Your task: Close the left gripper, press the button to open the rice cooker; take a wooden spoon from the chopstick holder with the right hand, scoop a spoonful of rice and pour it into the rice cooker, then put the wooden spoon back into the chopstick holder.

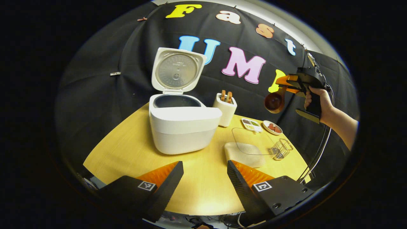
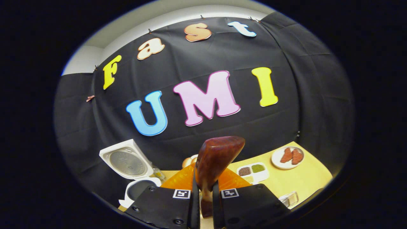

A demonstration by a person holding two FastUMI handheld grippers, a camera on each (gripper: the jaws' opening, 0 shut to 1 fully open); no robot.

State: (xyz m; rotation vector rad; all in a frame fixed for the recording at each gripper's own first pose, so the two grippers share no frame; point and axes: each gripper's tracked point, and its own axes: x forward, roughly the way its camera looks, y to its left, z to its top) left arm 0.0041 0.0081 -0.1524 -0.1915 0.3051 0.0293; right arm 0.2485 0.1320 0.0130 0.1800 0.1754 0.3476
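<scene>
The white rice cooker (image 1: 178, 127) stands on the wooden table (image 1: 127, 149) with its lid (image 1: 177, 70) swung up and the dark inner pot showing. To its right is the white chopstick holder (image 1: 226, 111) with wooden handles sticking out. A hand holds my right gripper (image 1: 284, 84) high at the right, above the table, shut on the wooden spoon (image 1: 275, 101), whose bowl hangs down and to the left. In the right gripper view the spoon (image 2: 217, 159) rises from between the fingers of the right gripper (image 2: 206, 187). My left gripper (image 1: 205, 170) hovers open over the table's near edge.
A pale rice tray (image 1: 244, 155) with a clear lid (image 1: 251, 140) leaning on it lies right of the cooker. Beside it are a small wire basket (image 1: 281, 149), a compartment dish (image 1: 251, 124) and a plate of red pieces (image 1: 272, 127). Cables hang at the right table edge.
</scene>
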